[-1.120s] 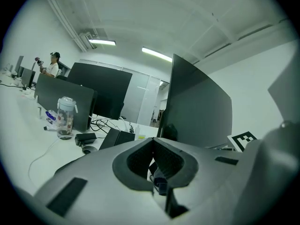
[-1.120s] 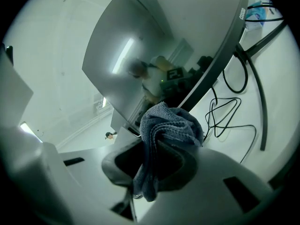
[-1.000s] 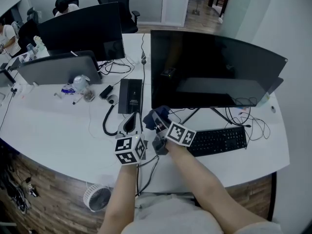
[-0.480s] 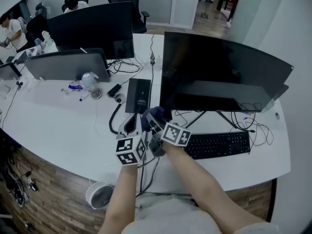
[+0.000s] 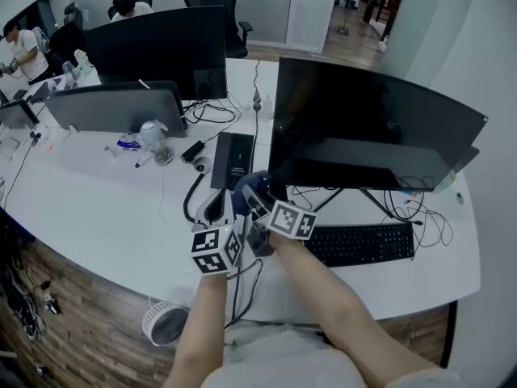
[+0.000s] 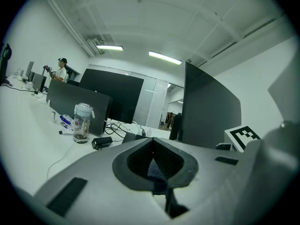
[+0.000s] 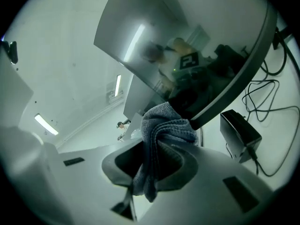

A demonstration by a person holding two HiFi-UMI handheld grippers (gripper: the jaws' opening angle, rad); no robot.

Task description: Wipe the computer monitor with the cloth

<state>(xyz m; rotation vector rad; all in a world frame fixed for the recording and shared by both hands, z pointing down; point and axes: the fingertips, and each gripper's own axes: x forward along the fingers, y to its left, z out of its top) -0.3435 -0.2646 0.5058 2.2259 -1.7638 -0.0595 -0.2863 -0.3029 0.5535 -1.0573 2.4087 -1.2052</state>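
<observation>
White desk (image 5: 97, 208), cloth (image 7: 165, 124) pinched in right tool (image 7: 155, 163), perhaps touching monitor (image 7: 187, 41) corner

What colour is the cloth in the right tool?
The cloth is blue-grey; clearest in the right gripper view.

Cloth half-buried, monitor clipped!
Head view: the cloth (image 5: 257, 186) peeks out dark behind the marker cube (image 5: 292, 221) of the right tongs (image 5: 255, 199), most of it covered, and the keyboard's (image 5: 367, 239) left end is tucked under the forearm (image 5: 331, 297). Right gripper view: the monitor (image 7: 187, 46) runs out of the picture at the upper right, its reflections too smeared to read.
</observation>
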